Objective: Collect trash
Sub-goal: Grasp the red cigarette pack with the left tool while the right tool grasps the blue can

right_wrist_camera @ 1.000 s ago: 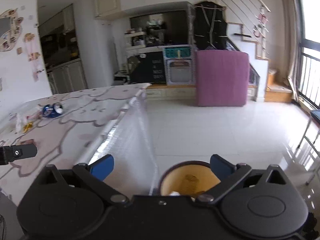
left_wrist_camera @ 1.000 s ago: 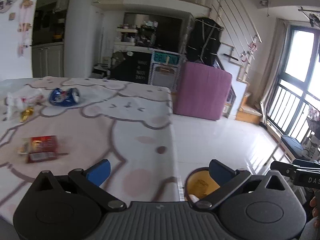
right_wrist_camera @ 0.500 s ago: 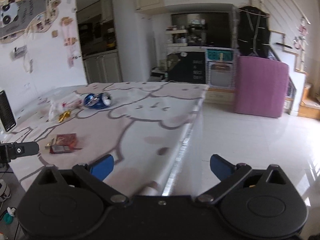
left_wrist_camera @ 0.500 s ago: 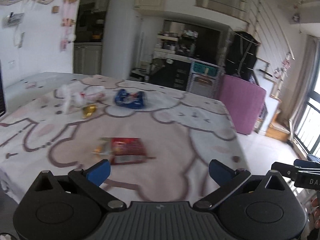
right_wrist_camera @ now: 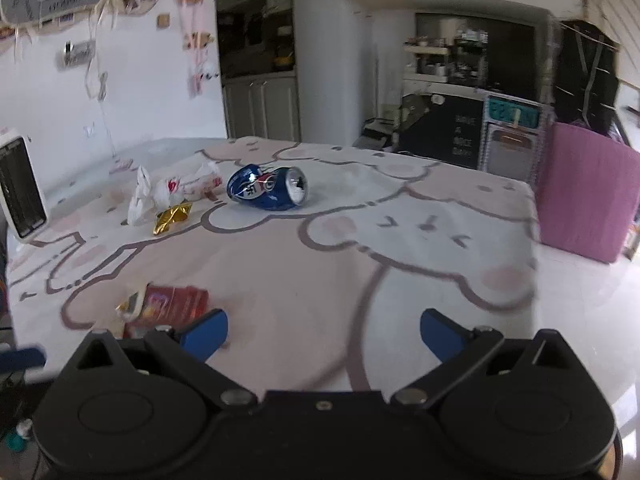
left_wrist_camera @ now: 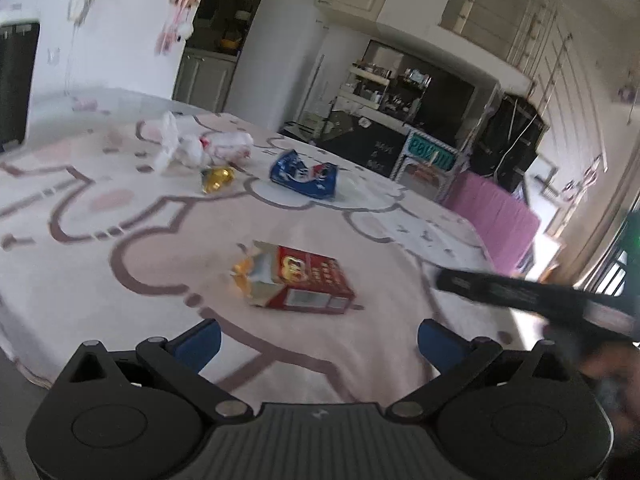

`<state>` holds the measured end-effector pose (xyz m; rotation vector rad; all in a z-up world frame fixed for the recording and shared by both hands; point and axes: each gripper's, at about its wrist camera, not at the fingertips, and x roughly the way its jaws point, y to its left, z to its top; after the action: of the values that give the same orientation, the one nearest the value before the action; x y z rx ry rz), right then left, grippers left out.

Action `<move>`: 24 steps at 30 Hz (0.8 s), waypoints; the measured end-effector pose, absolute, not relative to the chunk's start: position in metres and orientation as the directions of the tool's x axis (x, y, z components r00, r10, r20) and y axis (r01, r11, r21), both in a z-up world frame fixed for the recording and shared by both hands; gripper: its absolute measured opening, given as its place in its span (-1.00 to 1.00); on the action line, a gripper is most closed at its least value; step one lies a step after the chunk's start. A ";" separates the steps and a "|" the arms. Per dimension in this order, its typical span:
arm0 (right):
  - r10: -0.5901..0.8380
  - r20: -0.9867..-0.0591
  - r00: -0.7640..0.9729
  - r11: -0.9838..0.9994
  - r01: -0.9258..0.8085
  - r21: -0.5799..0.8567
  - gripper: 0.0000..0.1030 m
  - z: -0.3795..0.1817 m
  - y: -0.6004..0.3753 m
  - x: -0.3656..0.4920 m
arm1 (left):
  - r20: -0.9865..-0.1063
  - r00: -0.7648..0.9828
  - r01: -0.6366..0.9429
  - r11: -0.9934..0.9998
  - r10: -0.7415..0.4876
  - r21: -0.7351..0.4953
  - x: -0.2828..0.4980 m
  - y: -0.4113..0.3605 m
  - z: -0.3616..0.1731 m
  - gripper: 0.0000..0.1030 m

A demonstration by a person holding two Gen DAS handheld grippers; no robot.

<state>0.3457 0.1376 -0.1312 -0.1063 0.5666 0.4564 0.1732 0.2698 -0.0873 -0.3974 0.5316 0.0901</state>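
Note:
A torn red carton (left_wrist_camera: 298,278) lies on the cartoon tablecloth (left_wrist_camera: 120,240), just ahead of my open left gripper (left_wrist_camera: 318,342). Farther back are a crushed blue can (left_wrist_camera: 304,174), a gold foil wrapper (left_wrist_camera: 216,178) and crumpled white plastic wrappers (left_wrist_camera: 196,144). In the right wrist view the red carton (right_wrist_camera: 168,304) sits by the left fingertip of my open right gripper (right_wrist_camera: 322,336). The blue can (right_wrist_camera: 268,188), gold wrapper (right_wrist_camera: 172,218) and white wrappers (right_wrist_camera: 168,192) lie beyond. Both grippers hold nothing.
A white heater (right_wrist_camera: 20,188) stands at the table's left edge. A pink box (right_wrist_camera: 584,196) stands on the tiled floor to the right of the table. Part of the other gripper (left_wrist_camera: 532,292) crosses the left wrist view at right.
Both grippers have swung left from the floor and yellow bin toward the table. The red carton is now closer to the left gripper. The bin has left both views.

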 end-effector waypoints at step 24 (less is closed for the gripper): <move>0.619 -0.661 0.424 0.557 -0.831 -0.011 0.98 -0.174 0.206 0.389 | -0.414 0.903 -0.208 0.731 -0.112 -0.650 0.232 0.306 -0.121 1.00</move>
<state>0.3886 0.2062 -0.1744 -0.3634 0.6573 0.9319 0.2320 0.3058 -0.1212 -0.7555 0.4513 0.0547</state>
